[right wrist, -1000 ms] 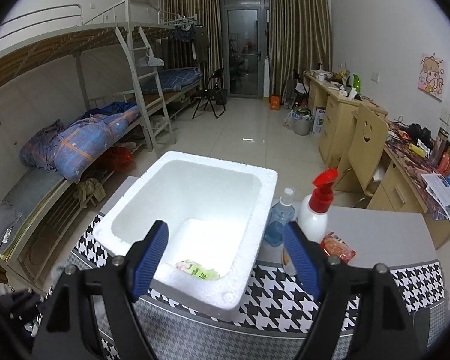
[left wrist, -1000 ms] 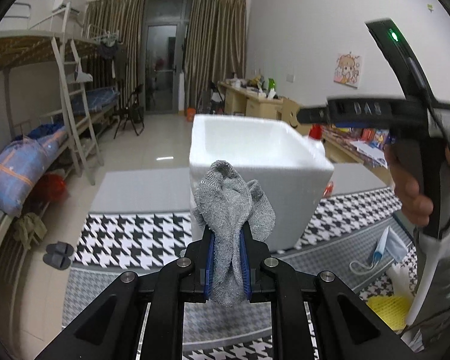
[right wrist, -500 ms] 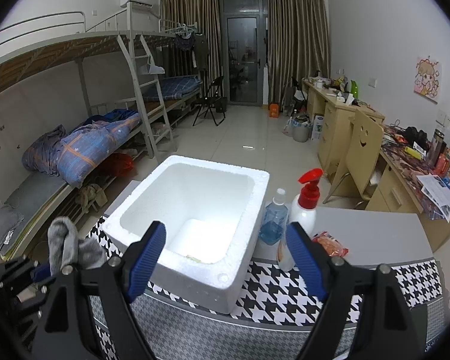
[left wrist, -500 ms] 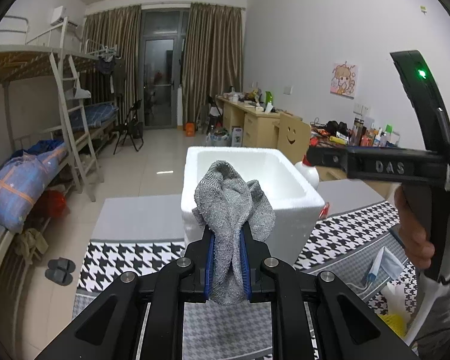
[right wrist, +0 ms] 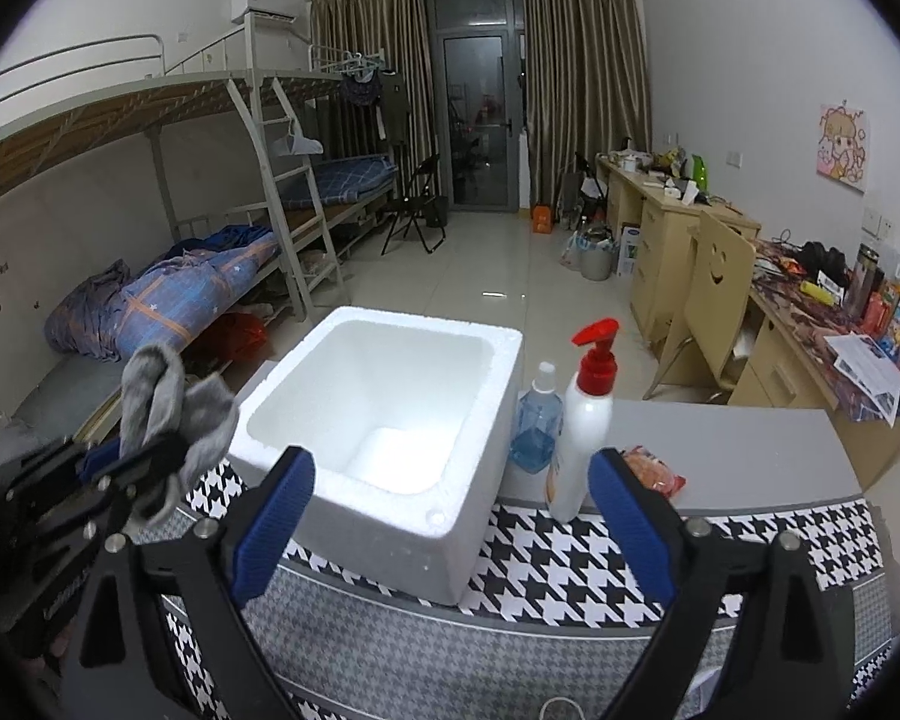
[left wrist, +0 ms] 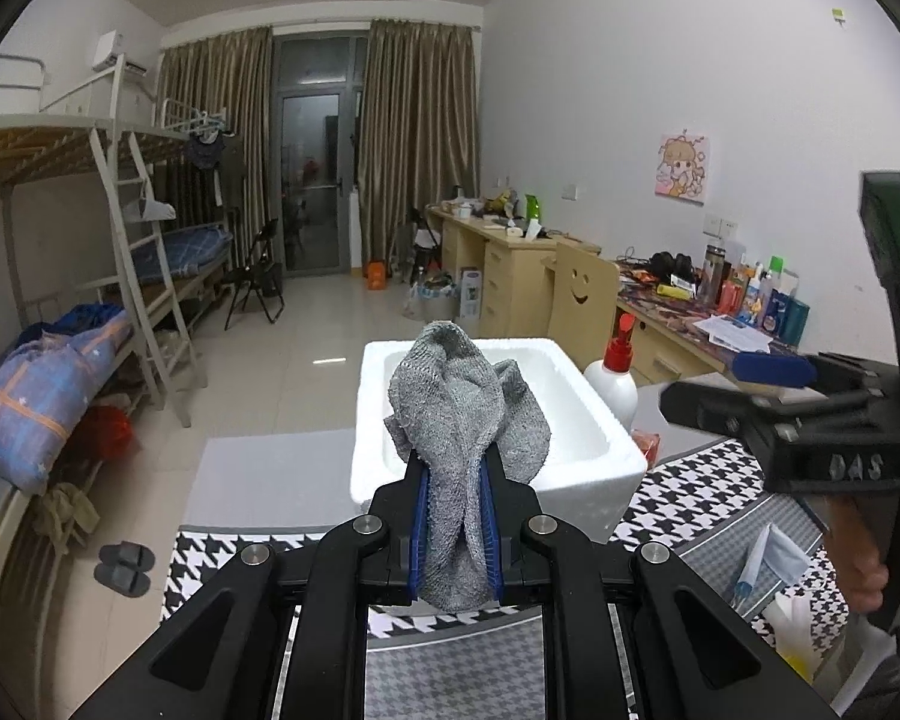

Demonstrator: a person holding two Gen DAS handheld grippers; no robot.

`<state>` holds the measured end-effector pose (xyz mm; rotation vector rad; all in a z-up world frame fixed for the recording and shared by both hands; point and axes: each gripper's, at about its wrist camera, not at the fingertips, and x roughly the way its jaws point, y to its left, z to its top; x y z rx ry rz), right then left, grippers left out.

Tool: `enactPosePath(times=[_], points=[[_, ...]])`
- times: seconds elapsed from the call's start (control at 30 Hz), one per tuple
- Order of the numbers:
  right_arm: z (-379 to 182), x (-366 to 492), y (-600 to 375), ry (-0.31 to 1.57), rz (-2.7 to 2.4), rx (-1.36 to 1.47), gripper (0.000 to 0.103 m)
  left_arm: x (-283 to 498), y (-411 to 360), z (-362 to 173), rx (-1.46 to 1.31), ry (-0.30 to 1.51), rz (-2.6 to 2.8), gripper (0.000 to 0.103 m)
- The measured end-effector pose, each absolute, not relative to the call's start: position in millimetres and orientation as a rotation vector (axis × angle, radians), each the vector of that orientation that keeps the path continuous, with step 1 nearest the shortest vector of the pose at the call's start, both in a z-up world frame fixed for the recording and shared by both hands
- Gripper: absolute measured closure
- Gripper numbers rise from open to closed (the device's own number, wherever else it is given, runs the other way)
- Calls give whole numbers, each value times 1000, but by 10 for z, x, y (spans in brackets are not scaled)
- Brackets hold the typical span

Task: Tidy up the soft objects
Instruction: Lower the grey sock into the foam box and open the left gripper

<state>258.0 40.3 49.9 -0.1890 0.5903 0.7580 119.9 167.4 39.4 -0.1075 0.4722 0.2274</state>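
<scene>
One grey sock (left wrist: 459, 420) pinched in left hand-held gripper (left wrist: 455, 531) — foam box (left wrist: 594, 462) beyond

The left gripper (left wrist: 453, 531) is matte black, with angular linkage arms pinned by round silver screws; its two fingers (left wrist: 419, 531) carry ribbed blue pads. The right gripper (right wrist: 450, 531) has the same build: black arms, silver screw heads, long blue pads (right wrist: 273, 531). Seen from the left wrist view, the right gripper's body bears pale raised letters on its side; a black curved mount above it shows a small green light; the hand (left wrist: 864, 576) grips a black handle.
</scene>
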Motion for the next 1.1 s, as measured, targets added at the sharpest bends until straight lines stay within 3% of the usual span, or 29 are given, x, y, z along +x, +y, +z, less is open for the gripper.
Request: enactPosePath(times=[1.1], points=[[347, 2052, -430, 554, 707, -144, 8, 1945, 1641, 394, -127, 561, 185, 87]])
